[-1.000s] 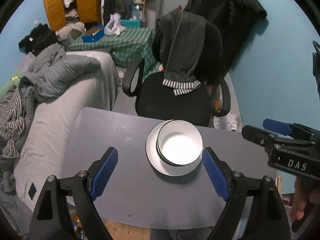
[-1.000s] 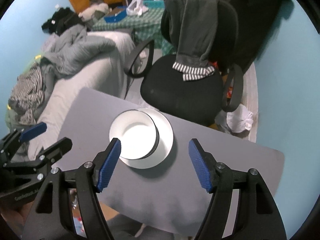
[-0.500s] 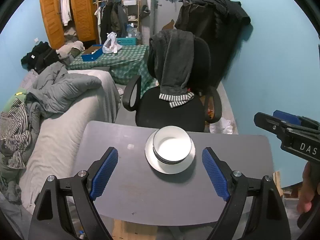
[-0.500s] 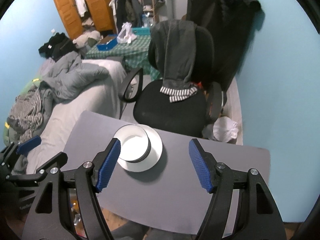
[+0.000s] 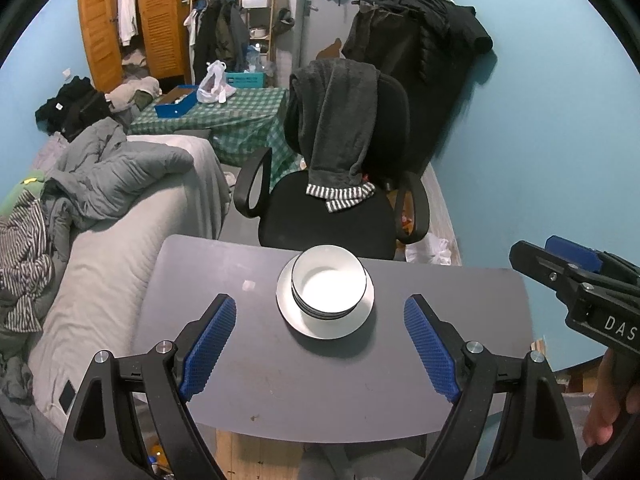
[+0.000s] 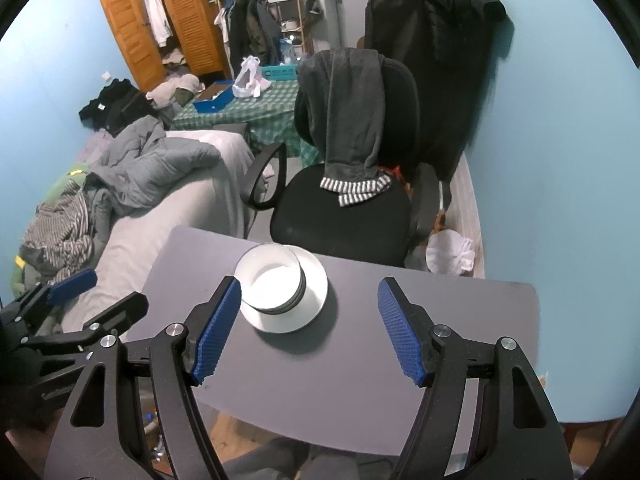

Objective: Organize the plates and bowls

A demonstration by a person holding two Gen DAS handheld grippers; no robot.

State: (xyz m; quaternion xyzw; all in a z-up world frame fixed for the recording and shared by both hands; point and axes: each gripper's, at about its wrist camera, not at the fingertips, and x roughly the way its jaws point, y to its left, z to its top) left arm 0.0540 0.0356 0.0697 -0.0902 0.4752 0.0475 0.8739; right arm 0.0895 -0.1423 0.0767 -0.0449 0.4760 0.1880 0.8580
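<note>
Nesting kept the load compact: white bowls (image 5: pixel 329 283) sat stacked on a white plate (image 5: pixel 325 322) at centre frame, toward the far edge of the grey table (image 5: pixel 280 380). Left gripper (image 5: pixel 320 344) and right gripper (image 6: pixel 310 328) both hung above the near side, jaws spread and empty. Sorting looked done, judging by the single tidy stack, hence nothing held.

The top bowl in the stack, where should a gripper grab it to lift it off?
Probably by its rim. The top bowl sits nested in other bowls on the plate, so only its thin upper edge sticks out. I'd come straight down from above, one finger inside and one outside the wall. The near edge, facing the open left gripper, looks easiest, since nothing on the table blocks it.
</note>
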